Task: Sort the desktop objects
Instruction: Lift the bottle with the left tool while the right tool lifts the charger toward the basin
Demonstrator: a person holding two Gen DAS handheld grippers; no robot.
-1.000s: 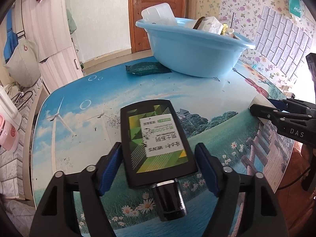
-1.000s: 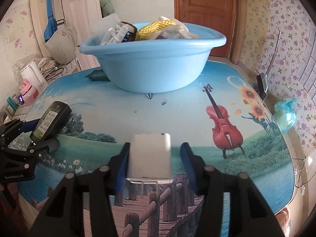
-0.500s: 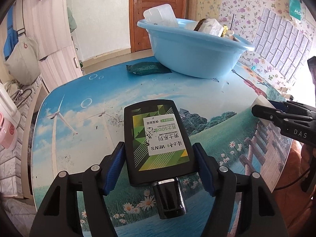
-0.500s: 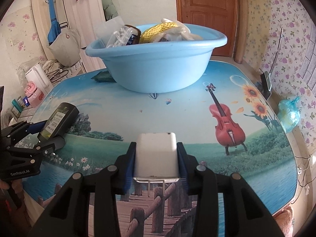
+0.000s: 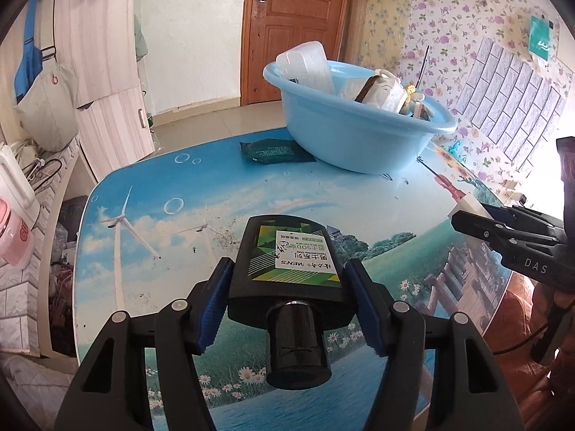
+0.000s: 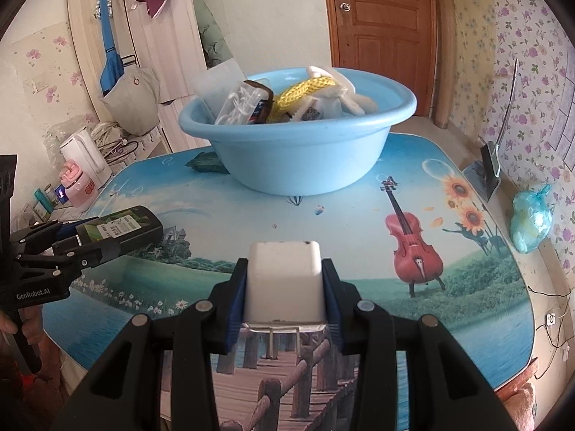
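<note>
My left gripper is shut on a black bottle with a green and white label, cap toward the camera, lifted above the table. It also shows in the right wrist view. My right gripper is shut on a white charger block, prongs toward the camera, held above the table. A blue basin full of sorted items stands at the far side of the table; it also shows in the right wrist view.
A dark green packet lies on the printed tabletop beside the basin. A blue plastic bag and a phone stand sit at the right table edge. A kettle and pink cup stand on a side shelf at left.
Both grippers closed on their objects and lifted them off the table. The bottle tilted up in the left gripper; the charger rose in the right.
</note>
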